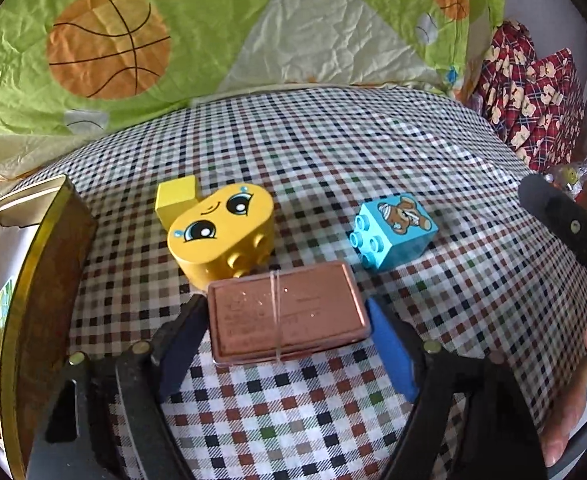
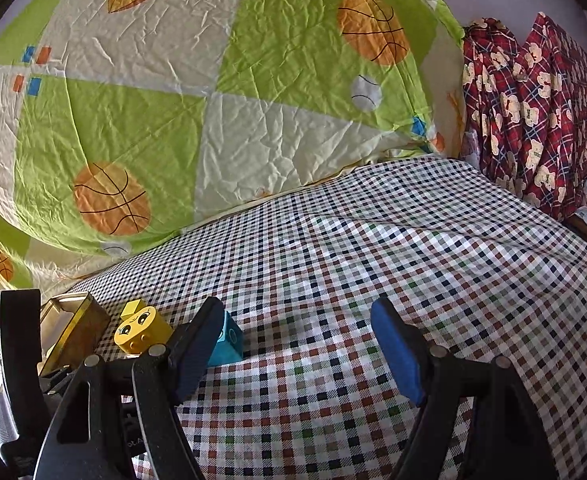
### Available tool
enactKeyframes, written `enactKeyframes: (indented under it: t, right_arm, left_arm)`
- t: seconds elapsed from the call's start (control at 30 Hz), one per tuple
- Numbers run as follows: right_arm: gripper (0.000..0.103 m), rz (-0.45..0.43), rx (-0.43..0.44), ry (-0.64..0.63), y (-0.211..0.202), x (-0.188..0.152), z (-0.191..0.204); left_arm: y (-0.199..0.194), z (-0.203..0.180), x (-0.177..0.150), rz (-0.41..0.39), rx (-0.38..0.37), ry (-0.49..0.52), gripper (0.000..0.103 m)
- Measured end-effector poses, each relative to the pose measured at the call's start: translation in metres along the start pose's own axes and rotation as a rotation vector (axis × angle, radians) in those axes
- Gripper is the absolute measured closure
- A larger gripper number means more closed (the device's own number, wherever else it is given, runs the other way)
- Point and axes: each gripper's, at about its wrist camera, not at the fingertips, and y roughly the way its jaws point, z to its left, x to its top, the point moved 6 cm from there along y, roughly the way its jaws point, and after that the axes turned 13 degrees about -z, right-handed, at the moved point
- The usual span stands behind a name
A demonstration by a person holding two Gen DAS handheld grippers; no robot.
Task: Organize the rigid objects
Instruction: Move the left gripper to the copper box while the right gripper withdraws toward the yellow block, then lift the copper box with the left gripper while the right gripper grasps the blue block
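Spreading across both views: a bed under a checked cloth (image 1: 333,152), soft and slightly rumpled, with wide bare room to the right and far side. Rising behind it, a crinkled green and cream quilt printed with basketballs (image 2: 213,120); hanging at the far right, a red plaid fabric with bears (image 2: 533,112). Standing at the left edge, a brown rectangular tin with a gold rim (image 1: 49,280), lid off, paper showing inside.

Lying near the tin, a yellow rounded plastic brick with a cartoon face (image 1: 221,236), tilted, studs facing the camera. Resting just right of it, well apart from the tin, a small blue plastic cube brick with a bear picture (image 1: 393,232).

Gripping a flat copper-coloured rectangular case bound by a thin elastic band (image 1: 287,314) by its sides: the left hand-held gripper (image 1: 285,328), blue pads pressed in. Hovering with fingers spread wide over bare checked cloth: the right hand-held gripper (image 2: 297,344), holding nothing.
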Motion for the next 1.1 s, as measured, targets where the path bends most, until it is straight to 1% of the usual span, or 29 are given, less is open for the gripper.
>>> enactKeyframes:
  t: [0.07, 0.2, 0.33, 0.4, 0.47, 0.53, 0.6, 0.67, 0.73, 0.8, 0.87, 0.9, 0.93, 1.03, 1.1]
  right_arm:
    - [0.025, 0.016, 0.009, -0.029, 0.003, 0.000, 0.008]
    - [0.025, 0.065, 0.041, -0.088, 0.015, 0.001, 0.033]
    - [0.025, 0.124, 0.051, -0.165, 0.033, -0.006, 0.060]
    - [0.025, 0.142, 0.029, -0.186, 0.041, -0.010, 0.065]
    - [0.025, 0.151, 0.028, -0.188, 0.047, -0.014, 0.068]
    - [0.025, 0.166, 0.024, -0.198, 0.053, -0.020, 0.069]
    - [0.025, 0.189, 0.027, -0.216, 0.057, -0.025, 0.072]
    - [0.025, 0.192, 0.039, -0.227, 0.059, -0.027, 0.075]
    - [0.025, 0.222, 0.037, -0.259, 0.064, -0.032, 0.079]
    - [0.030, 0.257, 0.032, -0.277, 0.069, -0.037, 0.081]
    - [0.044, 0.284, 0.029, -0.274, 0.073, -0.041, 0.080]
    - [0.048, 0.300, 0.029, -0.266, 0.076, -0.043, 0.078]
    - [0.057, 0.314, 0.036, -0.257, 0.077, -0.044, 0.077]
    - [0.058, 0.310, 0.052, -0.243, 0.077, -0.044, 0.076]
    - [0.058, 0.289, 0.057, -0.241, 0.073, -0.041, 0.077]
  left_arm:
    - [-0.005, 0.008, -0.001, -0.011, -0.002, -0.014, 0.023]
    - [-0.021, 0.027, -0.003, -0.071, 0.025, -0.030, 0.023]
    - [-0.029, 0.045, -0.002, -0.111, 0.064, -0.059, 0.023]
    - [-0.032, 0.056, 0.000, -0.130, 0.095, -0.081, 0.023]
    - [-0.036, 0.064, 0.002, -0.151, 0.115, -0.096, 0.023]
    - [-0.040, 0.073, 0.006, -0.176, 0.152, -0.108, 0.023]
    - [-0.039, 0.078, 0.007, -0.182, 0.158, -0.119, 0.023]
    - [-0.038, 0.079, 0.008, -0.180, 0.161, -0.125, 0.023]
    - [-0.038, 0.080, 0.009, -0.185, 0.164, -0.133, 0.023]
    - [-0.038, 0.081, 0.010, -0.190, 0.167, -0.142, 0.023]
    - [-0.039, 0.081, 0.009, -0.192, 0.165, -0.142, 0.023]
    - [-0.039, 0.080, 0.009, -0.194, 0.164, -0.139, 0.023]
    - [-0.040, 0.079, 0.009, -0.197, 0.164, -0.137, 0.023]
    - [-0.042, 0.077, 0.010, -0.211, 0.165, -0.126, 0.023]
    - [-0.045, 0.075, 0.011, -0.227, 0.167, -0.114, 0.023]
